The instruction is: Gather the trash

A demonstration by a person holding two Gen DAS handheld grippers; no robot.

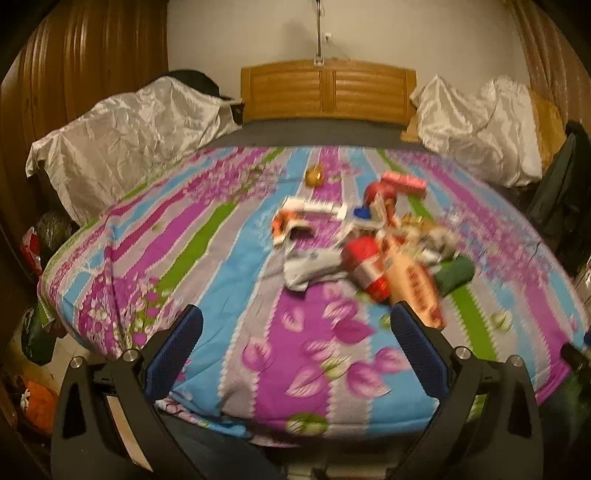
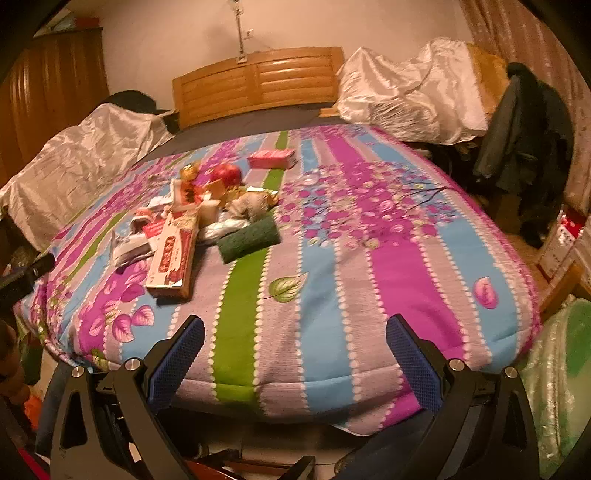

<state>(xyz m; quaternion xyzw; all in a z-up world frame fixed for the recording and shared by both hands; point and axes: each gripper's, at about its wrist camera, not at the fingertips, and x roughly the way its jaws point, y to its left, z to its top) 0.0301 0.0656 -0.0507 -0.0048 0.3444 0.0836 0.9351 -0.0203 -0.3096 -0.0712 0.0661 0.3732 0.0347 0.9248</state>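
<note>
Wooden headboard point(image 1: 328, 90) — pale wall point(image 1: 424, 33) behind

In the left wrist view the pile of trash point(image 1: 373, 243) is smeared by motion blur, so the print on its wrappers cannot be read. White sheets point(image 2: 406, 92) cover the furniture at both sides of the bed, and what is under them stays hidden. The green plastic bag point(image 2: 557, 376) is cut off by the picture's edge.

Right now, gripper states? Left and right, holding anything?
Left gripper: open, holding nothing, above the bedspread.
Right gripper: open, holding nothing, short of the trash pile.
</note>
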